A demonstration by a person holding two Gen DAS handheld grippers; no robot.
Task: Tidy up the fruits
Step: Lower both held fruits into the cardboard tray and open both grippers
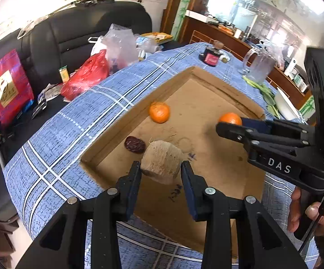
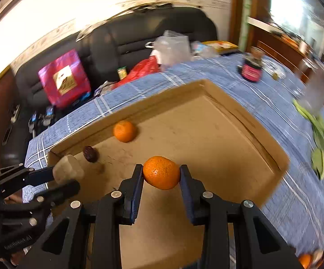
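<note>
- Carrying two fruits over the cardboard tray (image 1: pixel 206 85) at once, I judge the step in hand is setting each down inside it; doing it well means lowering until the fruit nearly meets the cardboard before easing the pads apart, so nothing rolls.
- Left wrist view: my left gripper (image 1: pixel 161 168) is clamped on a pale, fibrous chunk (image 1: pixel 162 160), which sits right between the fingertips. Just beyond it, slightly left, lies a dark date (image 1: pixel 135 144); farther ahead rests a loose orange (image 1: pixel 159 112) near the tray's wall. To the right my right gripper (image 1: pixel 231 125) reaches in with its orange.
- Right wrist view: my right gripper (image 2: pixel 162 174) is closed on a second orange (image 2: pixel 161 172), pinched at its sides, above the tray floor. I'd place it clear of the loose orange ahead-left. My left gripper (image 2: pixel 65 179) is at far left. The bench (image 2: pixel 251 94) wears a blue checked cloth.
</note>
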